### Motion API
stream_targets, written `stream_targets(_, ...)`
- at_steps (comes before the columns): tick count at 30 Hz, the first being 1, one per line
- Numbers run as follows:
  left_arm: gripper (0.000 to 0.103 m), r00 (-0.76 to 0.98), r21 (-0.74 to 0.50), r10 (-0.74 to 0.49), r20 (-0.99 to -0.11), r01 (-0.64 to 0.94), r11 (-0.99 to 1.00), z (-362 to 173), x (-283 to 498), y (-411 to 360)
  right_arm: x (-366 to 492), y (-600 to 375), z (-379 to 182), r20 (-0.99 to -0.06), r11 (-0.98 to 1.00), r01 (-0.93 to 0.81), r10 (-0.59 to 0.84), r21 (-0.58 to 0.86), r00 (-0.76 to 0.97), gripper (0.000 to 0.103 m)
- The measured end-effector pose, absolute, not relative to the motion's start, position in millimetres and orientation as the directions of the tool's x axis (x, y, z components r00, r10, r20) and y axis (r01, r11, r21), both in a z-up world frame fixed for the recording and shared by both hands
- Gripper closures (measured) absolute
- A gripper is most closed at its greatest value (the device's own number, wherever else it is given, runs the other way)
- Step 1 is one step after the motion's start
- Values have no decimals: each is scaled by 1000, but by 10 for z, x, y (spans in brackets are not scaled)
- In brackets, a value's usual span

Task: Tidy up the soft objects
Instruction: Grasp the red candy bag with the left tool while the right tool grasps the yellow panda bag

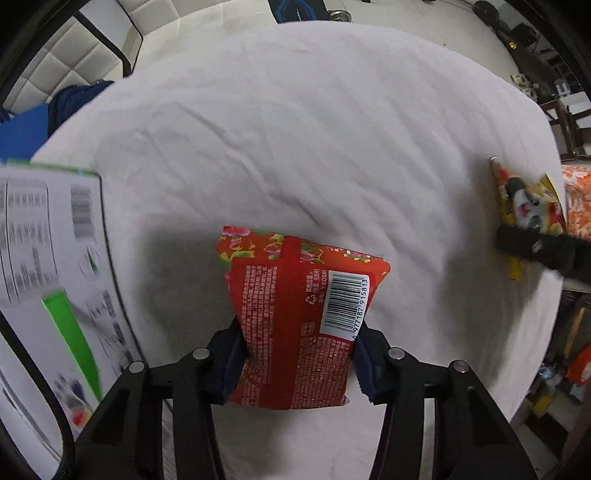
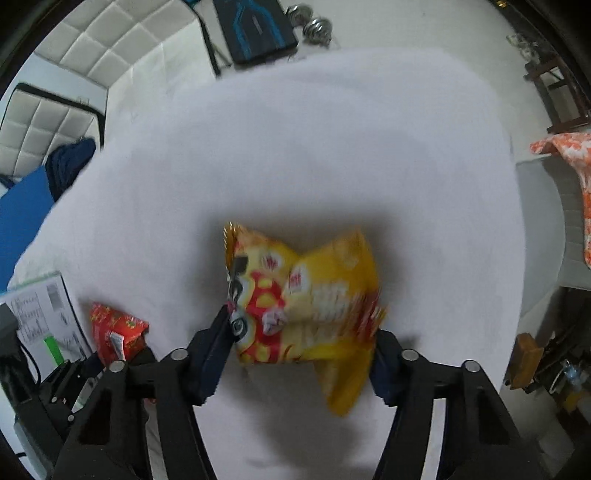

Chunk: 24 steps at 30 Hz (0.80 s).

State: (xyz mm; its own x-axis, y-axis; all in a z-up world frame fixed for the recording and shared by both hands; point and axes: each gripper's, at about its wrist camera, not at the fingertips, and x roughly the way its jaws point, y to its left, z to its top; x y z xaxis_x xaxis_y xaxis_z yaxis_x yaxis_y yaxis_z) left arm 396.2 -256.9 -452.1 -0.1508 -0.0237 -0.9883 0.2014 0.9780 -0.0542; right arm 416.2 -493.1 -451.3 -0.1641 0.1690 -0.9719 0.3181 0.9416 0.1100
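Note:
A red snack packet (image 1: 295, 295) with a barcode lies on the white cloth, and my left gripper (image 1: 297, 332) is shut on it, its dark pads pressing both sides near the lower half. A yellow snack packet (image 2: 306, 295) is crumpled between the pads of my right gripper (image 2: 301, 332), which is shut on it. The left wrist view shows the yellow packet (image 1: 524, 199) at the far right with the black right gripper (image 1: 535, 247) on it. In the right wrist view the red packet (image 2: 114, 328) sits at the lower left, with the left gripper below it.
A white cloth (image 1: 295, 129) covers the table. A white box (image 1: 48, 258) with a green stripe and barcodes stands at the left edge. Blue fabric (image 1: 22, 136) lies beyond it. An orange patterned cloth (image 2: 572, 158) hangs at the right. Dumbbells (image 2: 314, 22) lie on the floor behind.

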Motion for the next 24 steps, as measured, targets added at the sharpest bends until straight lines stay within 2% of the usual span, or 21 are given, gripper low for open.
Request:
stream_targets(1, 56, -149, -60, -30, -988, 203, 977, -4514, 3920, -2582, 4116, -4918, -4529, -971, 945, 309, 165, 106, -172, 49)
stream_targets(4, 55, -151, -65, -33, -988, 213, 975, -4535, 3802, -2619, 3933, -4887, -4569, -967, 953, 285, 161, 100, -197, 54)
stream_targets(8, 48, -142, -43, -10, -990, 229, 972, -4562, 3687, -2671, 3755, -4892, -4542, -970, 956, 277, 151, 95, -190, 53)
stream_targets(9, 44, -147, -47, -12, -989, 233, 971, -4579, 3683, -2658, 3739, -4915, -4515, -971, 954, 282, 154, 98, -181, 47)
stream_targets(10, 43, -155, -52, -16, -988, 235, 970, -4586, 3658, -2656, 3729, -4935, -4482, -972, 955, 281, 152, 98, -178, 28)
stream_targets(12, 41, -161, -55, -16, -987, 237, 970, -4593, 3587, -2630, 3702, -4966, -4383, -975, 956, 275, 153, 106, -159, 7)
stream_targets(15, 42, -144, -53, -19, -989, 237, 970, -4585, 3458, -2564, 3763, -4957, -4191, -989, 970, 233, 100, 72, -109, 6)
stream_targets(18, 54, -120, -51, -24, -992, 219, 974, -4548, 3418, -2515, 3905, -4871, -4106, -994, 979, 198, 60, 41, -91, 6)
stream_targets(24, 56, -95, -53, -36, -995, 188, 981, -4478, 3695, -2575, 4295, -4713, -4341, -990, 988, 149, 51, 30, -134, 7)
